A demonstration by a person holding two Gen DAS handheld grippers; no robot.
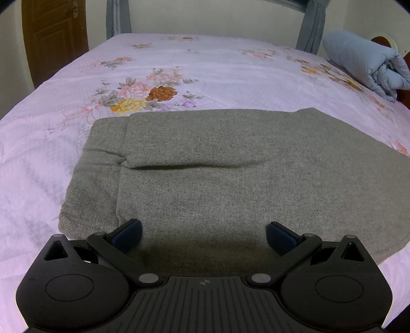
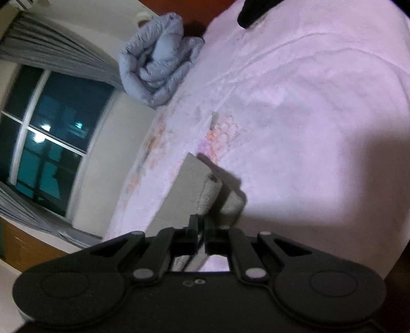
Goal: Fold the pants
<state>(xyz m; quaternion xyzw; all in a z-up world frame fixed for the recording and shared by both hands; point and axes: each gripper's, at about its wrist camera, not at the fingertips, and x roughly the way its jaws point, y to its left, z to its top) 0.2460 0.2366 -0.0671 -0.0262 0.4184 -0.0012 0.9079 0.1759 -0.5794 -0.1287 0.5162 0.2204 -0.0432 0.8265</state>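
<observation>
Grey knit pants [image 1: 210,179] lie folded flat on the pink flowered bedsheet [image 1: 179,66], with a narrower layer sticking out at the left and a crease across the middle. My left gripper [image 1: 203,226] hovers over the near edge of the pants, its blue pads [image 1: 128,231] wide apart and holding nothing. The right wrist view is rolled sideways and blurred. There my right gripper [image 2: 201,222] is shut, pinching an edge of the grey pants [image 2: 208,193]; cloth shows beyond and under the fingertips. The right gripper is out of sight in the left wrist view.
A rolled light-blue quilt [image 1: 366,64] lies at the far right corner of the bed by a wooden headboard. Grey curtains [image 1: 312,28] and a dark window [image 2: 51,133] line the far wall. A brown door [image 1: 53,43] stands at the left. A dark shape [image 2: 251,12] sits at the sheet's edge.
</observation>
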